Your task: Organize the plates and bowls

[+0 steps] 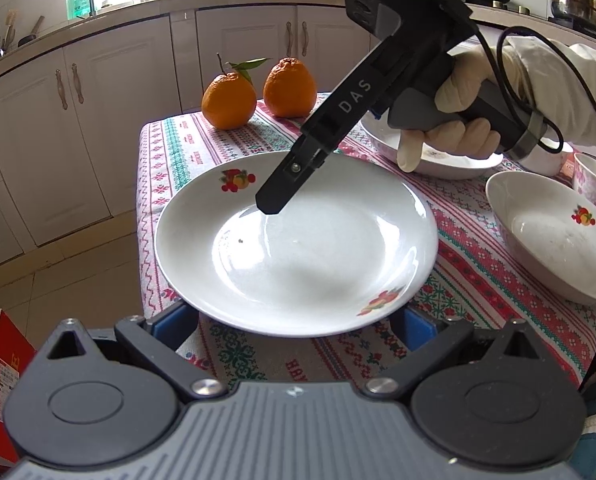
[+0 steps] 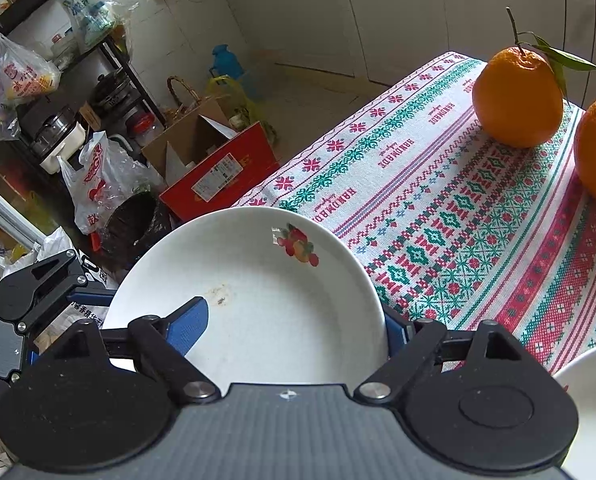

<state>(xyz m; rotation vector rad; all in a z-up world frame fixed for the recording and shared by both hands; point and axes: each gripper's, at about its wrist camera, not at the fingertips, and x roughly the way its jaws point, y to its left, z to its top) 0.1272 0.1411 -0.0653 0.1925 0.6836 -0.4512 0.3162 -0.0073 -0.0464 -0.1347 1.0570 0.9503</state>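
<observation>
White plate with fruit decals, lying on the patterned tablecloth at the table's near-left corner, its rim overhanging the cloth edge. The right gripper stands over it with fingers spread: one blue pad lies above the plate's well, the other just outside the rim, and neither visibly presses on the china; seen from the left wrist, its dark finger points steeply down into the plate, apparently touching or nearly so. The left gripper waits at the plate's near edge, its blue pads wide apart on either side of the rim, holding nothing. If the plate is judged to be freshly set down, a clean release calls for lifting the right fingers straight up clear of the rim, so the overhanging plate is not dragged or tipped. Further dishes lie to the right: a decorated bowl and a larger bowl partly hidden behind the gloved hand. Whether the lower right pad touches the plate's underside cannot be made out; a pink cup is cut off at the frame edge. Two oranges sit at the far corner.
</observation>
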